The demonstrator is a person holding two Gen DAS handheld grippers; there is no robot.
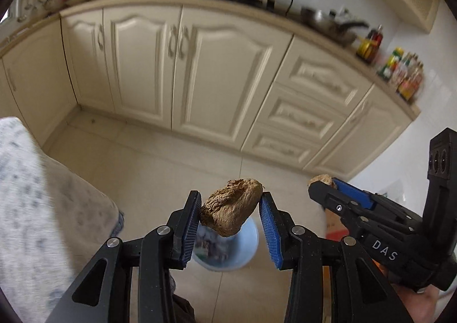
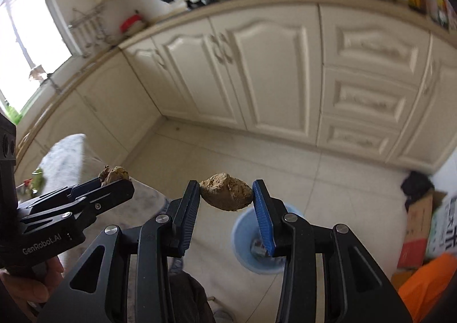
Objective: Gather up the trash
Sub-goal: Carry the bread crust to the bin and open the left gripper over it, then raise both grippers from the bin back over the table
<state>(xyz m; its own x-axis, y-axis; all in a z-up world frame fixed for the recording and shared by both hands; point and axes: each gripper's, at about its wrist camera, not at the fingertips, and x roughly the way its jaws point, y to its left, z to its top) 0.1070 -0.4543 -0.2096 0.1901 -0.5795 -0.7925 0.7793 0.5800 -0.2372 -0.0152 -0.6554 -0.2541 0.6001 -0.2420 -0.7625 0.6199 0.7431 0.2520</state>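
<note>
Gripping brown wrinkled lump between blue pads, left gripper held above floor. Right gripper likewise clamped on second brown lump, pads pressing both sides. Light-blue bin on floor tiles below and just beyond both fingertips. Cream cabinets ahead. Grippers side by side, near, apart.

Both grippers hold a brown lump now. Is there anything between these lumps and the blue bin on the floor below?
Nothing visible blocks the way. The left gripper holds a brown lump above the light blue bin; the right gripper holds another lump, with the bin lower and to its right. Only open air lies between.
</note>
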